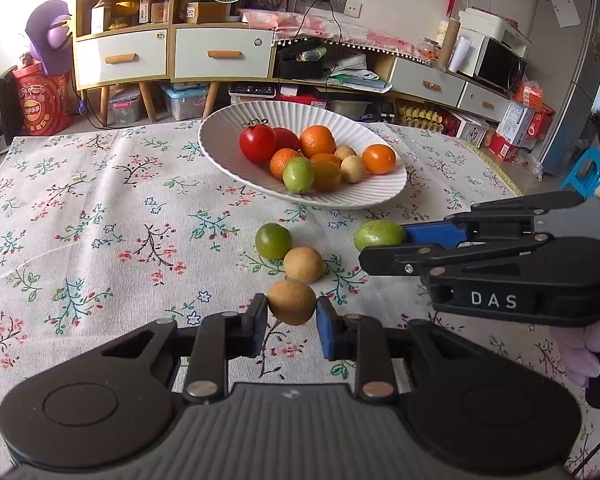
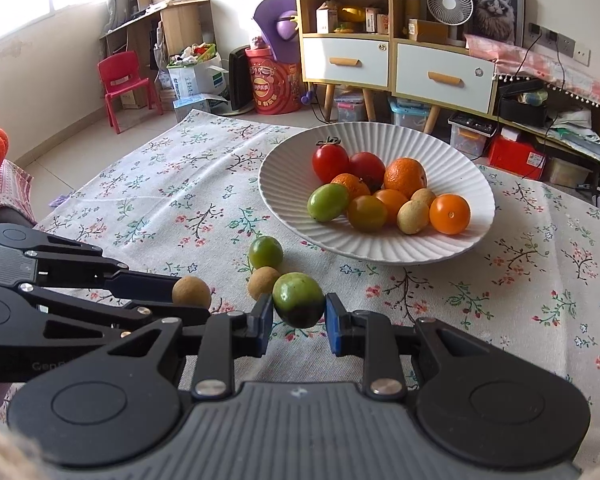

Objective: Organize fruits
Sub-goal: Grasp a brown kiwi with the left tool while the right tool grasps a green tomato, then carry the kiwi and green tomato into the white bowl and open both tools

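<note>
Left gripper [image 1: 291, 322] clamped across a tan, rough-skinned round fruit [image 1: 291, 302], pads on its widest part, low over the flowered table [image 1: 80, 208]. Right gripper [image 2: 298, 320] clamped likewise on a green oval fruit [image 2: 299, 299], pinched at its middle. Probably light, both of them; the tan one likely firm with a dry skin that grips well, the green one smoother and so more apt to squirt out of flat pads if squeezed off-centre. Best held across the widest girth, as now, without hard pressure, since small fruit may bruise or split. Loose on the cloth just ahead: a second tan fruit [image 1: 303, 265] touching or nearly touching a round green fruit [image 1: 273, 241], both close to the gripped pieces and round enough to roll if nudged. Beyond them, the white ribbed bowl [image 1: 228, 128], holding tomatoes, oranges, a green piece and small tan ones, heaped toward its centre and right. Bare room left along the bowl's left inner slope, so likely the easiest landing spot. Raised rim to clear on the way in; two grippers near each other, so little sideways slack between them. Wide open cloth to the left.
</note>
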Available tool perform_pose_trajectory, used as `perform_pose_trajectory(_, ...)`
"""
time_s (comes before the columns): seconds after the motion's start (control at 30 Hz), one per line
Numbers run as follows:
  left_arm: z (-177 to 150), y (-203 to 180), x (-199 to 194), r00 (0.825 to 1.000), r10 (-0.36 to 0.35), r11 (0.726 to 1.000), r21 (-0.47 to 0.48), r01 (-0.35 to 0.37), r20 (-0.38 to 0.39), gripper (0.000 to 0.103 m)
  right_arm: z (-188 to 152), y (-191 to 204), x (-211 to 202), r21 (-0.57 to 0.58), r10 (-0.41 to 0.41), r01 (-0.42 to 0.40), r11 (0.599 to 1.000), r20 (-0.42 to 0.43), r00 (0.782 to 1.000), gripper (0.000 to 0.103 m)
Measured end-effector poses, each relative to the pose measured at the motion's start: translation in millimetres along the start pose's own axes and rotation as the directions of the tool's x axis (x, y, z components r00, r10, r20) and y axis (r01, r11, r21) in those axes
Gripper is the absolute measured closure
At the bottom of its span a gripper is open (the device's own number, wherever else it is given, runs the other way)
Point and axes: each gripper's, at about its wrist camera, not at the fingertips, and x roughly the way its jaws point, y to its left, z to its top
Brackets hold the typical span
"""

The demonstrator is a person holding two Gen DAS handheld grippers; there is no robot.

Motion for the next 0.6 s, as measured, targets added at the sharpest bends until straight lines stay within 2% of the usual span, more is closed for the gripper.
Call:
perform_pose_trajectory(0.3, 13.4, -1.8, -7.2, 0.997, -0.023, 1.0, -0.004, 0.023, 0.069, 0.083, 13.5, -22.9, -16.2, 0.066, -0.029, 0.025, 0.997, 0.067, 0.997, 0.078)
perform_pose_trajectory(0.6, 30.5, -18.1, 4.5, 0.994, -0.035, 0.999, 0.042, 0.031, 0.101, 0.083, 25.2, -42.6, -7.9, 0.093, -0.058, 0.05, 0.994, 0.085, 0.995, 0.078)
